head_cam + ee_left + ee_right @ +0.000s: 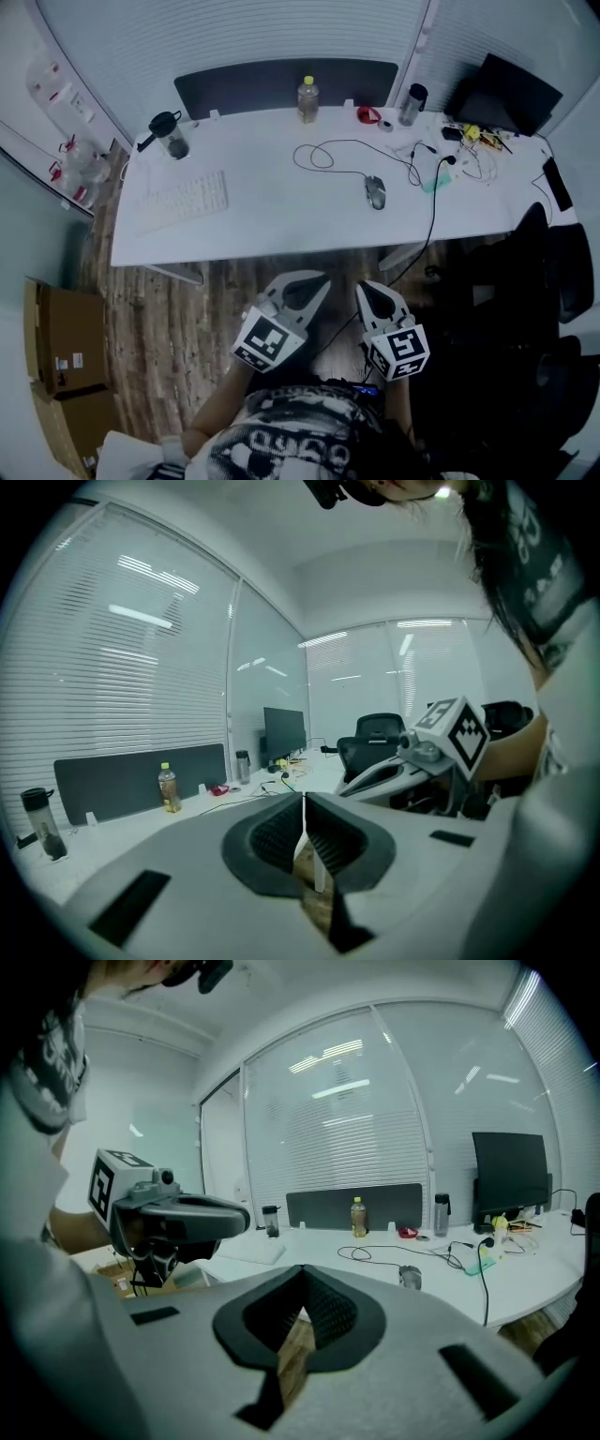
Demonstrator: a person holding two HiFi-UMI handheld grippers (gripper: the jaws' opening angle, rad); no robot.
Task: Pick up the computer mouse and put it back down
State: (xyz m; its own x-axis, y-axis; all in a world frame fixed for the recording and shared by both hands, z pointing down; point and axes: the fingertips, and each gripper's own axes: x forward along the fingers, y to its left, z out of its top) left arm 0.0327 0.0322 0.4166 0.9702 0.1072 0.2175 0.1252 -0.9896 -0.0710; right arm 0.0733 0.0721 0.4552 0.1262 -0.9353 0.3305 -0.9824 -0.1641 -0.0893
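The gray computer mouse (375, 192) lies on the white desk (272, 220), far from the left gripper (322, 278) and the right gripper (362, 287), both pinched closed with nothing in them.

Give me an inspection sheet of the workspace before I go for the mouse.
Surface: white desk, mostly bare in the middle.
Job's things: grey computer mouse lying on the desk, untouched.
Clutter: white keyboard, yellow-capped drink bottle, black-lidded clear bottle, dark tumbler.
Grippers: left gripper and right gripper shut, empty, short of the desk.
Cables: black cable looped behind the mouse; black cord hanging over the front edge.
Surroundings: wooden floor, brown cardboard boxes, black office chairs.
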